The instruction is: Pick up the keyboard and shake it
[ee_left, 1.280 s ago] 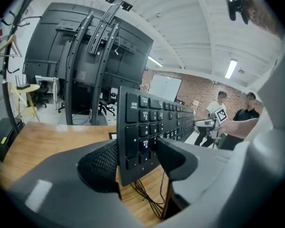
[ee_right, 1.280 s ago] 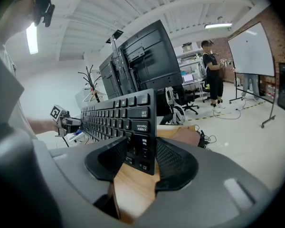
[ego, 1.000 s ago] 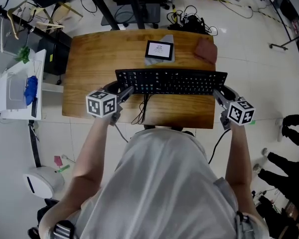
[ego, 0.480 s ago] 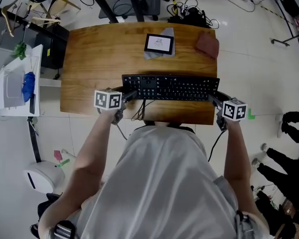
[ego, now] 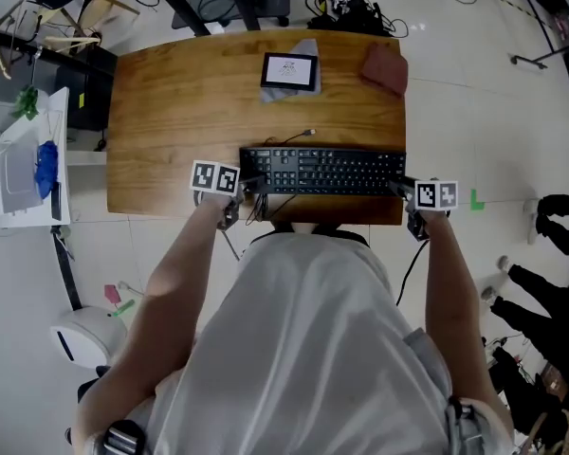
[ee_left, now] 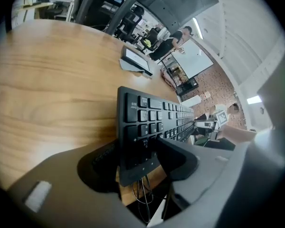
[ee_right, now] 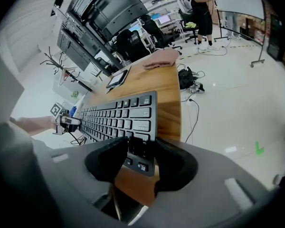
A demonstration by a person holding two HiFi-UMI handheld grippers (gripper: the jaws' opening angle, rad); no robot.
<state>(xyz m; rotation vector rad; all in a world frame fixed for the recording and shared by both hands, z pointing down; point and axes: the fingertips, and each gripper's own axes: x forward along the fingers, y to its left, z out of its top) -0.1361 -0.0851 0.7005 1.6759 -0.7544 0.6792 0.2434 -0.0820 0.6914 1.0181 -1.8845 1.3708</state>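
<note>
A black keyboard [ego: 322, 171] stretches crosswise over the front part of the wooden table [ego: 171, 112]. My left gripper [ego: 249, 190] is shut on its left end, and my right gripper [ego: 398, 188] is shut on its right end. In the left gripper view the keyboard [ee_left: 147, 122] stands edgewise between the jaws of the left gripper [ee_left: 137, 156], keys facing right, with its cable hanging below. In the right gripper view the right gripper [ee_right: 140, 158] clamps the keyboard's end [ee_right: 118, 115] just above the table's front corner. Whether the keyboard touches the table I cannot tell.
A small tablet [ego: 287, 70] on a grey cloth lies at the table's far side, with a reddish-brown cloth [ego: 384, 67] at the far right corner. A white cart [ego: 24, 159] stands left of the table. Cables lie on the floor beyond it.
Both grippers have come down with the keyboard, from well above the table to just over its front part. The keyboard stays gripped at both ends.
</note>
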